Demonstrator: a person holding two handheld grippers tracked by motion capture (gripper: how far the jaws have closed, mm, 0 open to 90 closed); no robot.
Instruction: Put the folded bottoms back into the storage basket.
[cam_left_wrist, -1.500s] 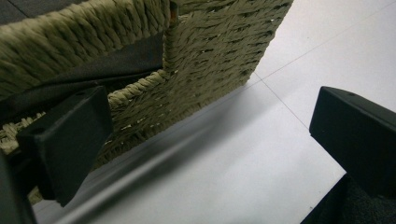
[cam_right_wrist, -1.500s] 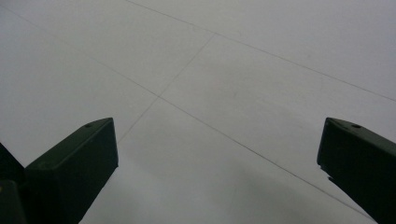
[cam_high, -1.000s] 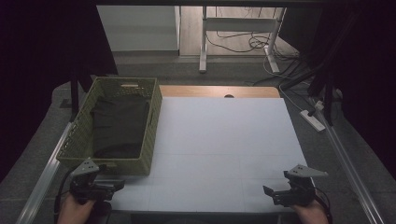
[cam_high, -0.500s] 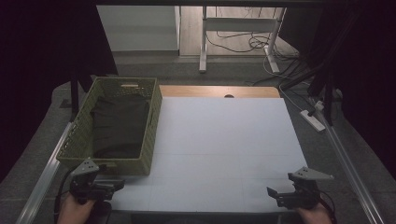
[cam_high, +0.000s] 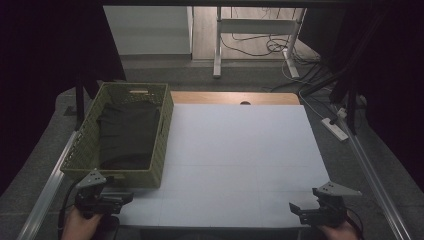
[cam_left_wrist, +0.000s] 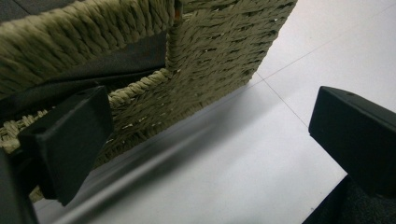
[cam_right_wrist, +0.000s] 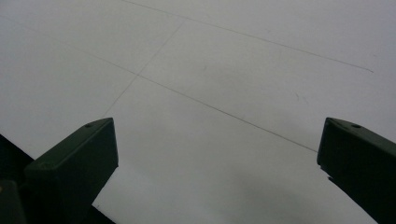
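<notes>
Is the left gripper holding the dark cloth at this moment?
No, the left gripper is open beside the basket, while the dark cloth lies inside it.

Flat white table top (cam_high: 240, 150), crossed by thin seam lines, with a strip of bare wood (cam_high: 220, 97) along the far edge. On the left part, 1 woven green basket (cam_high: 165, 130), long side running front to back, standing directly on the white surface and reaching near the front edge.
</notes>
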